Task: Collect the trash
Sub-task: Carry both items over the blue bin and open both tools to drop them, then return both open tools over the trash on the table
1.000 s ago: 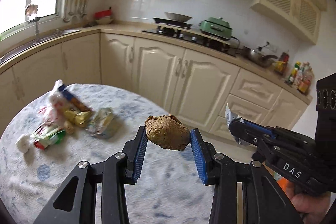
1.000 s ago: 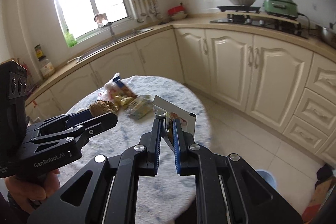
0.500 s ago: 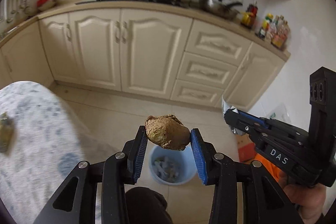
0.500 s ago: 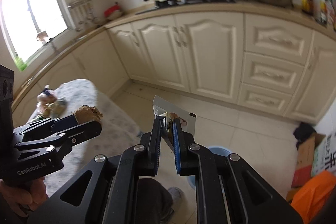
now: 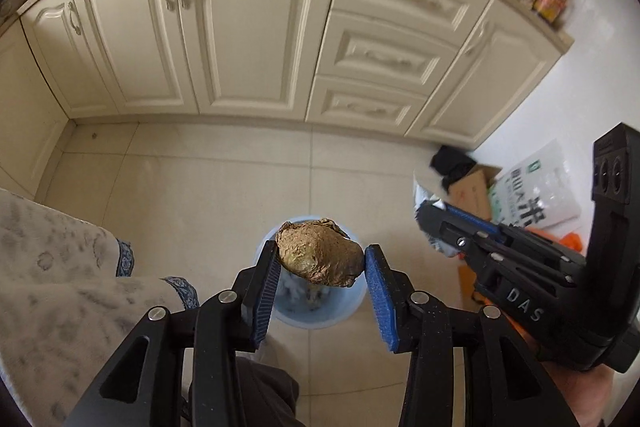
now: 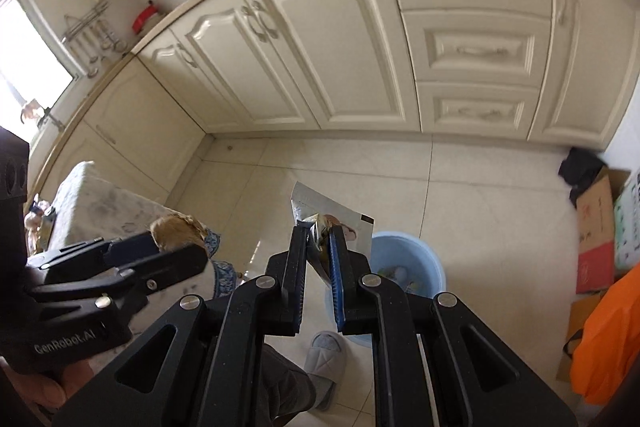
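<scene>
The left gripper point(image 5: 320, 259) points steeply down with a crumpled brown lump of trash point(image 5: 318, 253) between its blue pads; its jaws have just been opening a little, yet both pads appear to touch the lump, which has not dropped. Directly beneath it, on the tiled floor point(image 5: 200, 179), stands a pale blue bin point(image 5: 316, 315) with scraps already inside, so the lump hangs right over the bin's mouth. The right gripper point(image 6: 319, 247) has its fingers nearly together, clamped on a silvery torn wrapper point(image 6: 340, 223) that sticks up past the fingertips; in the right wrist view the same bin point(image 6: 404, 263) lies just behind and to the right of that wrapper. Nearest the cameras, a dark trouser leg and a grey slipper point(image 6: 326, 359) of the person show below the grippers. To the left, the edge of a table draped in a grey patterned cloth point(image 5: 60, 279) hangs down beside the bin. Farther right, cardboard boxes point(image 6: 596, 235) and an orange bag point(image 6: 608, 339) sit against the wall. Beyond all of this runs a row of cream cabinets point(image 5: 256, 27) under a counter.
</scene>
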